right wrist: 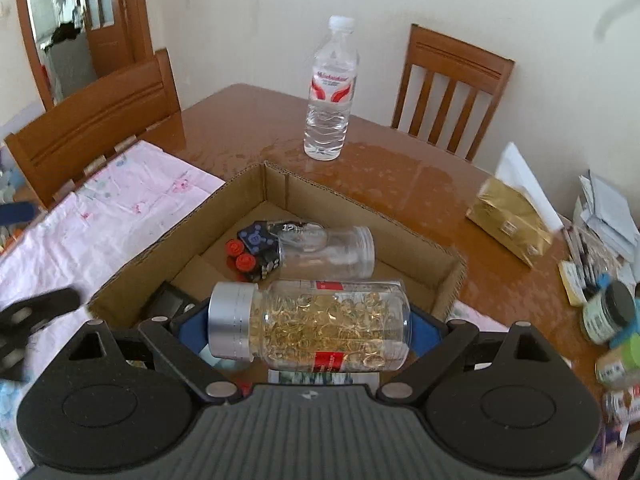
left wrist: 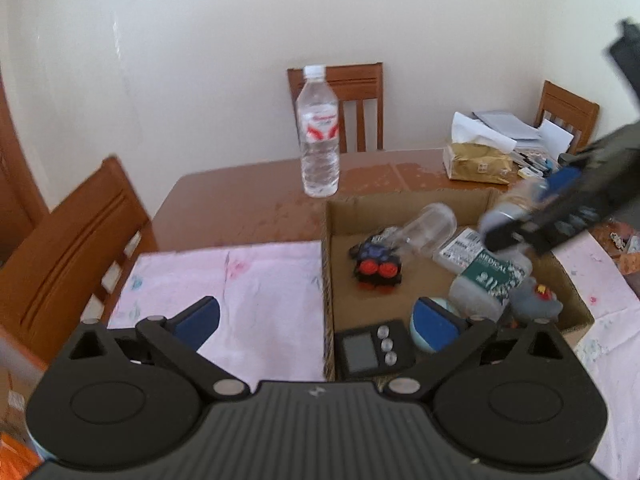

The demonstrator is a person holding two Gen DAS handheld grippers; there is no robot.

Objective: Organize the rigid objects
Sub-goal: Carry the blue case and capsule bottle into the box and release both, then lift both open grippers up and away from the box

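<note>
1. Nearest your right camera, the right tongs [right wrist: 310,326] are clamped on a capsule bottle [right wrist: 316,326] with a silver cap, held sideways over the near edge of the cardboard box [right wrist: 400,226].
2. Your left tongs [left wrist: 316,322] stand wide apart with nothing between them, hovering by the box's left wall above the pink cloth [left wrist: 224,292].
3. Judging by this, you are at the placing step: the bottle is carried in but not yet set down.
4. Next, lower it onto bare box floor and only then let go; the free patch looks to be in the middle.
5. Already in the box: an empty clear jar [right wrist: 332,252] on its side, a black toy with red wheels [right wrist: 252,254], a digital timer [left wrist: 370,350], a green-labelled medical bottle [left wrist: 490,280] and a grey plush [left wrist: 536,306]. These crowd the near side, so the bottle could roll against them.
6. On the worktop [right wrist: 240,120] behind the box stands an upright water bottle [right wrist: 330,92]; a gold tissue box [right wrist: 510,220] and more jars [right wrist: 608,312] lie to the right, still unsorted.
</note>
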